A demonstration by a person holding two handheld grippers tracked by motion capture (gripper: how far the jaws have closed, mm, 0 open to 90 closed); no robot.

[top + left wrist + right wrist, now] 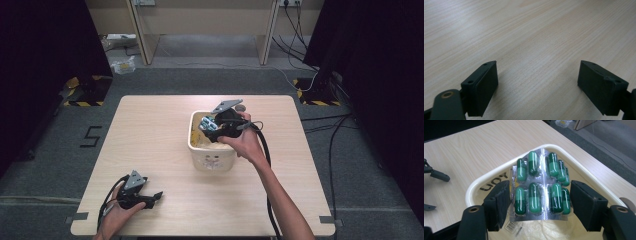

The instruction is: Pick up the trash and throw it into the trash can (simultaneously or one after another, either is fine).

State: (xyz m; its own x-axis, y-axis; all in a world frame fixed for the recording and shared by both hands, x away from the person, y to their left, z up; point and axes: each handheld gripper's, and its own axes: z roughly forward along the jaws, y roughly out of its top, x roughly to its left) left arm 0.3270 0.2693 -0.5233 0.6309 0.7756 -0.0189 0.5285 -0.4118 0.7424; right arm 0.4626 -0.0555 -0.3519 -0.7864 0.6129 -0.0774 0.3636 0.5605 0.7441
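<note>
Fingers (pixel 499 205) of your right gripper (pixel 540 203) sit either side of a blister pack (pixel 539 192) of green capsules. The left one touches the foil edge; the right one seems to leave a thin gap, so I can't tell if the pack is truly clamped. It curves between them, foil bowed toward the camera, likely from squeeze or from its own warp.

Below and beyond the fingers lies the cream bin (pixel 212 157), with clear plastic in its bottom; holding the pack over the opening suggests you're either lifting it out or dropping it in.

Your left gripper (pixel 145 199) rests on the table (pixel 150 145), well apart from the bin, jaws wide with nothing but bare wood between them — probably parked to keep clear.
</note>
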